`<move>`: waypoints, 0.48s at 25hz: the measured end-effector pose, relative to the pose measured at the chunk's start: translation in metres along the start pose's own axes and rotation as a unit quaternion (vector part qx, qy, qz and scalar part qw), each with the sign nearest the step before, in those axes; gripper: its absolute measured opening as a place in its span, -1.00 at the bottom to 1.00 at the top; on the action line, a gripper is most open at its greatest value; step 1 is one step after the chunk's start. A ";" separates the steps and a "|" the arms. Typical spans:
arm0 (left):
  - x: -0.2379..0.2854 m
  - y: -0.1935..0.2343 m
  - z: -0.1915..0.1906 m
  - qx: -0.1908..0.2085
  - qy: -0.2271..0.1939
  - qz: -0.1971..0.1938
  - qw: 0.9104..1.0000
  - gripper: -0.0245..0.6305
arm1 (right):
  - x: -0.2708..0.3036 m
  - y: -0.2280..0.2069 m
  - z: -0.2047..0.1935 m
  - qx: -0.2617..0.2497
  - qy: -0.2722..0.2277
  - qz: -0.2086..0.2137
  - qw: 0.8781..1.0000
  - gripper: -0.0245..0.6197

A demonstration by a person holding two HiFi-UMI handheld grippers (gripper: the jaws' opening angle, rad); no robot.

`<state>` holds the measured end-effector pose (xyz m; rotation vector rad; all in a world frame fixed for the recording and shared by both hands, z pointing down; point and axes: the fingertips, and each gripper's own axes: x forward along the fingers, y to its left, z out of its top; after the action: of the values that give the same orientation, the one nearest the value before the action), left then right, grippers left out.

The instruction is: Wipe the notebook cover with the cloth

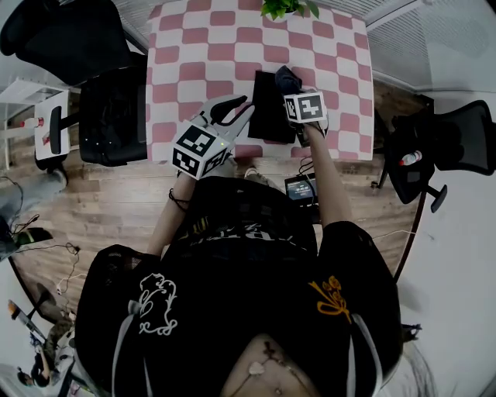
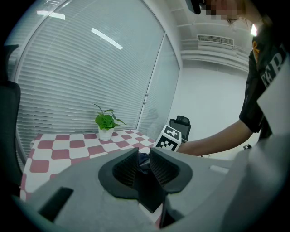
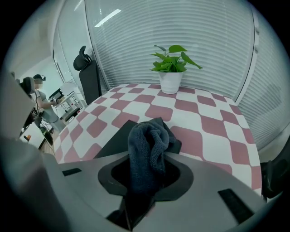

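Observation:
A black notebook (image 1: 267,108) lies on the pink-and-white checked table (image 1: 194,54), near its front edge. My right gripper (image 1: 298,89) hangs over the notebook's right side, shut on a bunched dark blue cloth (image 1: 287,77). In the right gripper view the cloth (image 3: 147,145) stands up out of the gripper (image 3: 147,172), with the notebook (image 3: 113,138) just beyond it. My left gripper (image 1: 232,108) is held above the table's front edge, left of the notebook. Its jaws (image 2: 144,165) stand almost together with nothing between them; the right gripper's marker cube (image 2: 169,138) shows beyond.
A potted plant (image 1: 287,8) in a white pot (image 3: 171,82) stands at the table's far edge. Black office chairs flank the table at left (image 1: 112,116) and right (image 1: 457,139). A small dark device (image 1: 301,188) lies on the wooden floor below the table. A person (image 3: 43,102) stands far off.

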<state>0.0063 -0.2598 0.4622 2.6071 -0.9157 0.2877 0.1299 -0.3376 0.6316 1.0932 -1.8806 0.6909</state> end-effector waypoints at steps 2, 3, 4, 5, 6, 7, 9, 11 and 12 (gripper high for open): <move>-0.001 0.000 -0.001 -0.001 0.001 0.000 1.000 -0.70 | -0.001 0.002 -0.001 0.001 -0.001 0.002 1.000 -0.64; -0.001 -0.001 -0.001 -0.001 0.001 -0.002 1.000 -0.70 | -0.002 0.004 -0.003 0.000 -0.002 0.002 1.000 -0.64; 0.000 -0.002 -0.001 0.000 0.001 -0.003 1.000 -0.70 | -0.003 0.005 -0.005 0.001 -0.002 0.004 1.000 -0.64; 0.000 -0.004 -0.001 0.000 0.001 -0.004 1.000 -0.70 | -0.004 0.006 -0.008 0.002 -0.002 0.005 1.000 -0.64; 0.000 -0.005 -0.002 0.001 0.001 -0.005 1.000 -0.70 | -0.005 0.008 -0.010 0.003 -0.003 0.007 1.000 -0.64; 0.001 -0.007 -0.002 0.001 0.001 -0.006 1.000 -0.70 | -0.007 0.010 -0.013 0.003 -0.003 0.009 1.000 -0.64; 0.001 -0.010 -0.003 0.002 0.001 -0.008 1.000 -0.70 | -0.010 0.016 -0.020 0.002 -0.003 0.015 1.000 -0.64; 0.001 -0.014 -0.003 0.002 0.001 -0.008 1.000 -0.70 | -0.015 0.022 -0.028 -0.001 -0.002 0.020 1.000 -0.64; 0.001 -0.016 -0.003 0.002 0.001 -0.009 1.000 -0.70 | -0.017 0.025 -0.033 -0.002 -0.001 0.023 1.000 -0.64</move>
<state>0.0170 -0.2478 0.4616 2.6171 -0.8924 0.2865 0.1246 -0.2934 0.6323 1.0527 -1.9135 0.7118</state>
